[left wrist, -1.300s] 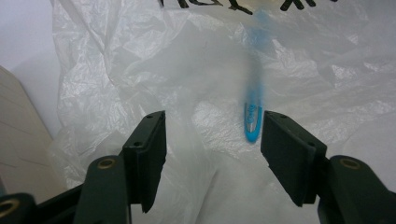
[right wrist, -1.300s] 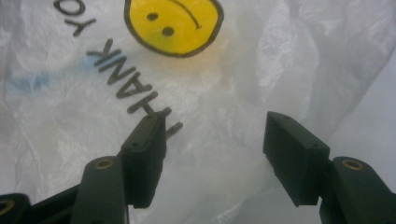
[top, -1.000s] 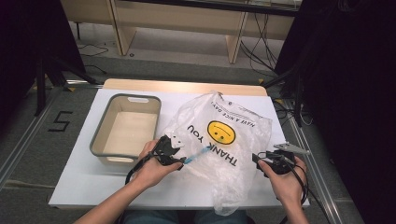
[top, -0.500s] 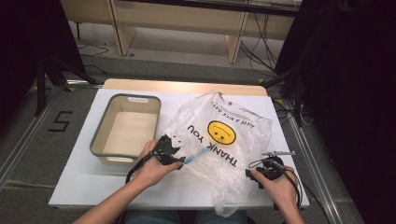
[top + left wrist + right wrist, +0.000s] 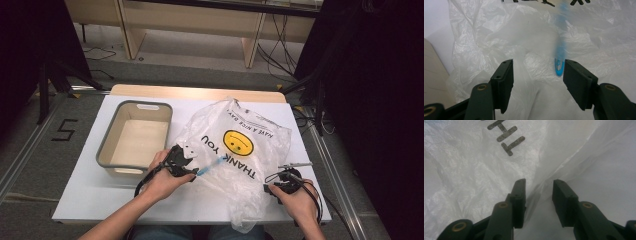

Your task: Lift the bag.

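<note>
White table (image 5: 90, 200) holds a grey bin (image 5: 107, 145) beside a plastic bag (image 5: 250, 150); both hand-held grippers spread.

We see a laboratory recording station: a white-topped bench (image 5: 90, 200) standing on grey carpet, bordered by metal floor rails (image 5: 334, 170), with a tape numeral "5" (image 5: 64, 130) on the floor, black curtains (image 5: 380, 100) at both sides, loose cables (image 5: 280, 50) and plain wooden furniture (image 5: 200, 20) behind.
</note>
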A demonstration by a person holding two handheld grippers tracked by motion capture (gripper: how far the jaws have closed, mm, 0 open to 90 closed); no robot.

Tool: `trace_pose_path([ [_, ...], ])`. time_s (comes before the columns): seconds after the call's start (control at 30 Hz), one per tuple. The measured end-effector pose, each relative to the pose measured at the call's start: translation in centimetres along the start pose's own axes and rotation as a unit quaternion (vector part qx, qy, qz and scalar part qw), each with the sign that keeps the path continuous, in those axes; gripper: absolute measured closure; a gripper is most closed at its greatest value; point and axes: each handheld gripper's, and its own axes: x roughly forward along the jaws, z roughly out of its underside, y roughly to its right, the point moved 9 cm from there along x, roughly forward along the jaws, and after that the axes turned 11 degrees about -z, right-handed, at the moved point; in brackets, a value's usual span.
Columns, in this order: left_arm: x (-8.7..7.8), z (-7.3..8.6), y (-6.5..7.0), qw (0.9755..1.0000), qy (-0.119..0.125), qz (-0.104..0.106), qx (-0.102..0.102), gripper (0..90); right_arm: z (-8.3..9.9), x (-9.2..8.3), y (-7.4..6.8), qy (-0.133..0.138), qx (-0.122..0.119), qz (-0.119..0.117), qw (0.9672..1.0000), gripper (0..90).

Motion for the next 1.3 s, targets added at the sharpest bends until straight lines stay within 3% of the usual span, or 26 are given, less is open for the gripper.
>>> trace_pose_path([
  [0.23, 0.0, 0.0, -0.1, 1.0, 0.0, -0.001, -0.001, 41.3, 0.1, 0.0, 0.2, -0.017, -0.009, -0.002, 0.9998, 89.6],
  [0.43, -0.1, -0.1, 0.1, 1.0, 0.001, 0.003, 0.001, 41.1, -0.5, -0.6, 1.6, -0.016, -0.016, 0.018, 0.9996, 90.0],
  [0.63, -0.2, -0.1, 0.2, 0.9999, 0.001, 0.002, 0.015, 39.5, -1.6, -1.4, 4.3, 0.001, -0.02, 0.055, 0.9983, 90.0],
  [0.87, -0.6, 0.0, 0.5, 0.9997, -0.002, 0.008, 0.023, 36.6, -2.8, -1.3, 6.3, 0.013, -0.05, 0.077, 0.9957, 90.0],
  [1.03, 0.0, 1.1, 1.0, 0.9989, -0.029, 0.017, 0.033, 34.5, -3.6, -1.0, 6.9, 0.029, -0.068, 0.084, 0.9937, 90.0],
  [1.1, 0.4, 1.6, 1.4, 0.9983, -0.039, 0.024, 0.034, 34.4, -3.8, -0.9, 7.0, 0.037, -0.074, 0.083, 0.9931, 88.1],
  [1.2, 0.8, 2.1, 1.7, 0.9977, -0.051, 0.037, 0.022, 34.5, -3.8, -1.3, 7.0, 0.049, -0.078, 0.088, 0.9919, 76.0],
  [1.3, 0.9, 2.3, 1.8, 0.9975, -0.054, 0.037, 0.025, 35.0, -4.1, -2.8, 6.2, 0.085, -0.085, 0.095, 0.9881, 63.4],
])
